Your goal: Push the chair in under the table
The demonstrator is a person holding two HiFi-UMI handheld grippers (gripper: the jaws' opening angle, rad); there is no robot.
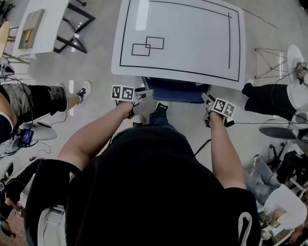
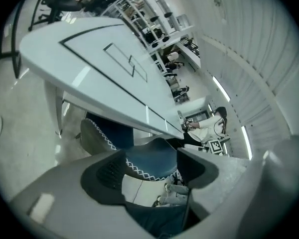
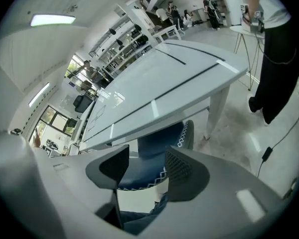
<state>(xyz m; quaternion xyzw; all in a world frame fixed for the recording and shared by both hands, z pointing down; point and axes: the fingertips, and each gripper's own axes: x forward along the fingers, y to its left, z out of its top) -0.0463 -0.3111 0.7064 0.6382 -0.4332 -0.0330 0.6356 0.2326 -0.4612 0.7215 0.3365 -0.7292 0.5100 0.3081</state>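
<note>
While I look down on the white rectangular table with black outlines (image 1: 195, 29), my left gripper (image 1: 139, 96) hangs just beside the left corner of the blue padded chair with white zigzag trim (image 1: 177, 91), jaws wide and empty. That chair sits mostly under the tabletop, only its near edge showing. My right gripper (image 1: 208, 101) is by the right corner, its jaws apart and gripping nothing.

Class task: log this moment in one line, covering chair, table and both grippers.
chair: mostly under table, near edge showing | left gripper: open, nothing gripped | right gripper: open, nothing gripped
</note>
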